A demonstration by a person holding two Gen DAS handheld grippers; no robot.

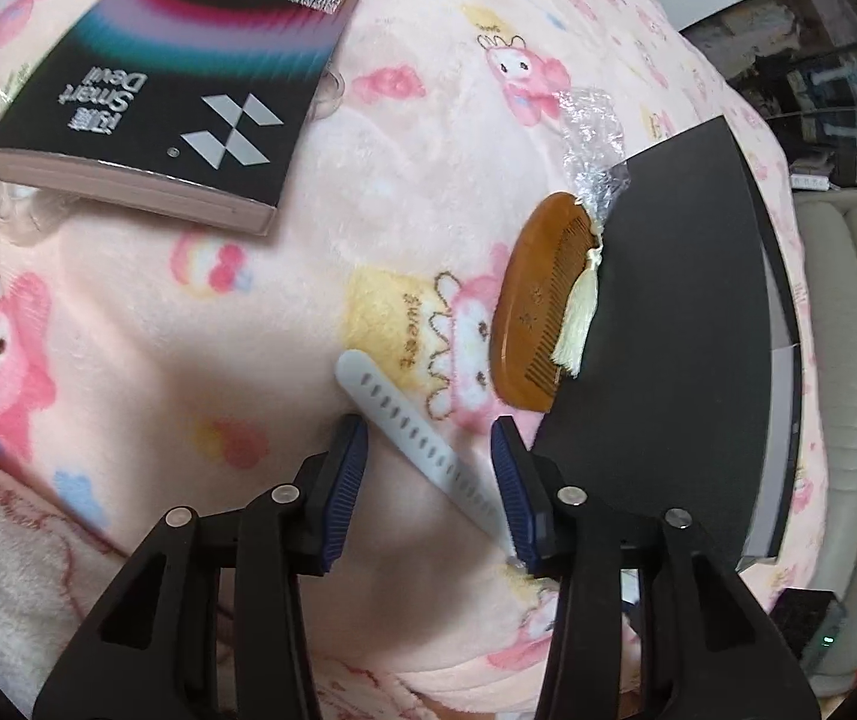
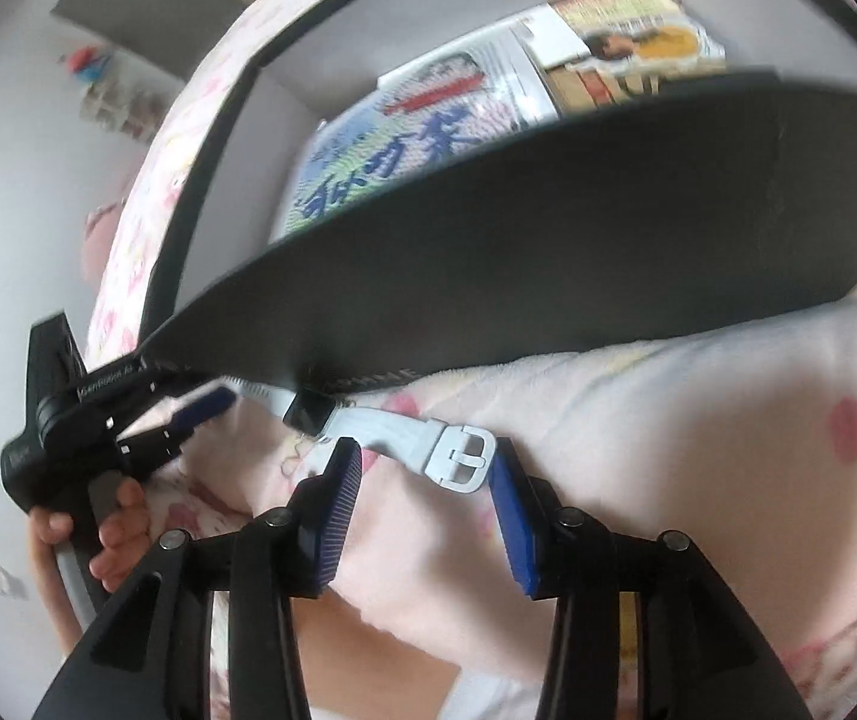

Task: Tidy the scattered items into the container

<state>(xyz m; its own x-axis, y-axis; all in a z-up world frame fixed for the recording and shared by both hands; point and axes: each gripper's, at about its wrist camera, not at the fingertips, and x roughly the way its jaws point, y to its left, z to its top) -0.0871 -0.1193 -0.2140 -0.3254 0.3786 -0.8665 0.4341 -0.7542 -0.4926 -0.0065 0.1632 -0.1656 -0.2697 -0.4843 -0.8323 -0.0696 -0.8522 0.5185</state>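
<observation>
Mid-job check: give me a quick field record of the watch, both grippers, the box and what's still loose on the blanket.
watch: white-strapped watch lying on blanket, partly under box flap
left gripper: open, straddling strap's holed end, pads not pressing
right gripper: open, by the buckle, holding nothing
box: printed packets inside
still loose: wooden comb against the box, black book

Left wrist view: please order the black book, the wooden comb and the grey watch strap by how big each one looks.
1. black book
2. wooden comb
3. grey watch strap, partly hidden by the gripper; it lies nearer the camera, so comb versus strap is unsure.
</observation>
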